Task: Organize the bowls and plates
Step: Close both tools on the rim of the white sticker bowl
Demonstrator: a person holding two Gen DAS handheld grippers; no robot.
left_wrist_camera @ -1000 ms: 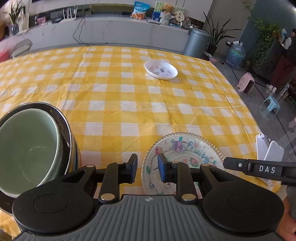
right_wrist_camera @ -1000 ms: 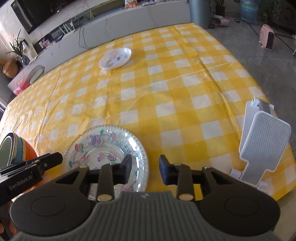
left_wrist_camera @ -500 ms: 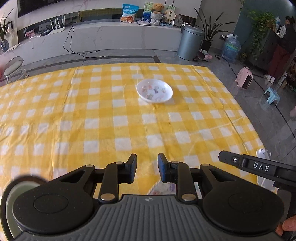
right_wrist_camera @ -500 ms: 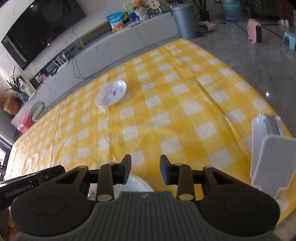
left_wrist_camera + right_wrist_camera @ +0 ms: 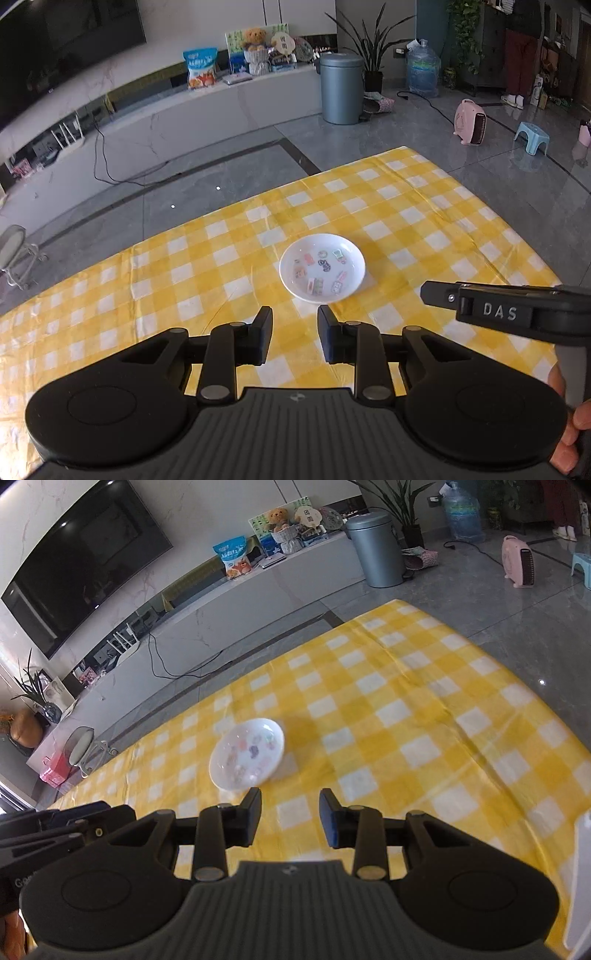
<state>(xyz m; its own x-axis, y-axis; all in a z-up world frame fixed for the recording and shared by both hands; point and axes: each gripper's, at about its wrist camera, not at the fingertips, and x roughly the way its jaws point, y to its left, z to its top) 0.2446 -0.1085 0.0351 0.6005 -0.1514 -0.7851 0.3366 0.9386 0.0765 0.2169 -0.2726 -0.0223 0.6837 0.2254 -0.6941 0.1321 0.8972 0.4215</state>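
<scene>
**Small plate alone on far bench**

Both released: left tongs (image 5: 294, 339) and right tongs (image 5: 290, 821), each empty, fingers spread over the checked bench (image 5: 406, 206). Just beyond both, white patterned plate (image 5: 322, 272), flat on the cloth, untouched. Blurred in right wrist view; decals unreadable. At far right, white object (image 5: 580, 878) cut off.

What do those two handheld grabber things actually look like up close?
Both are matte black plastic. The left gripper and right gripper each have a ribbed grey body, two round discs, silver pivot pins and two blocky fingers with blue-edged pads. The right one's side reads "DAS" in white. No cables show.
</scene>
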